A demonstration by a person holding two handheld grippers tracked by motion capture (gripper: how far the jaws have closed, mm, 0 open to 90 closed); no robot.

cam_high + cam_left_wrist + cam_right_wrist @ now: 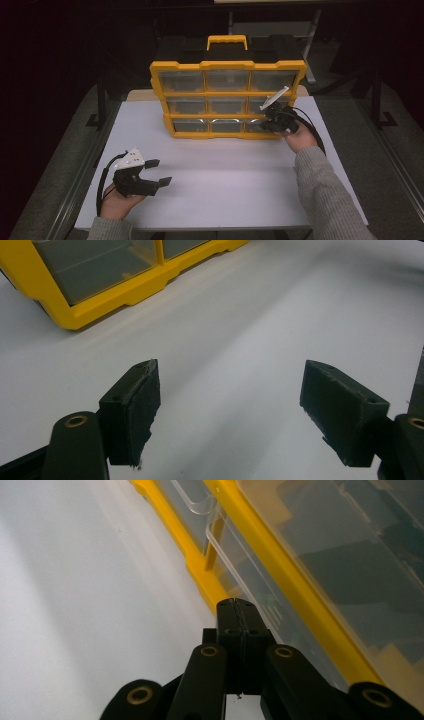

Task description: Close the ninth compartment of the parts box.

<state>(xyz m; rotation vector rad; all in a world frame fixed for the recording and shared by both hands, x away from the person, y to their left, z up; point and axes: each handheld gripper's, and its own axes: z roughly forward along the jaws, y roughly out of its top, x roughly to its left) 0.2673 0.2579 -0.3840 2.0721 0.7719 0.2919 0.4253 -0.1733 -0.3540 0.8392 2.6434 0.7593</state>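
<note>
A yellow organizer (227, 93) with rows of clear drawers stands upright at the back of the white table (225, 185). My right gripper (263, 126) is shut, its tips against the bottom right drawer (254, 125). In the right gripper view the jaws (236, 603) press flat together with nothing visible between them, right beside a clear drawer (235, 555) and the yellow frame (200, 570). My left gripper (159, 172) rests at the table's front left, open and empty. In its own view the left gripper (230, 390) frames bare table, with the organizer's corner (120, 290) far ahead.
A black case (175, 50) sits behind the organizer, whose yellow carry handle (227, 41) sticks up. Metal rails (85, 165) run along the table's left side, and the floor drops away past the right edge (345, 165).
</note>
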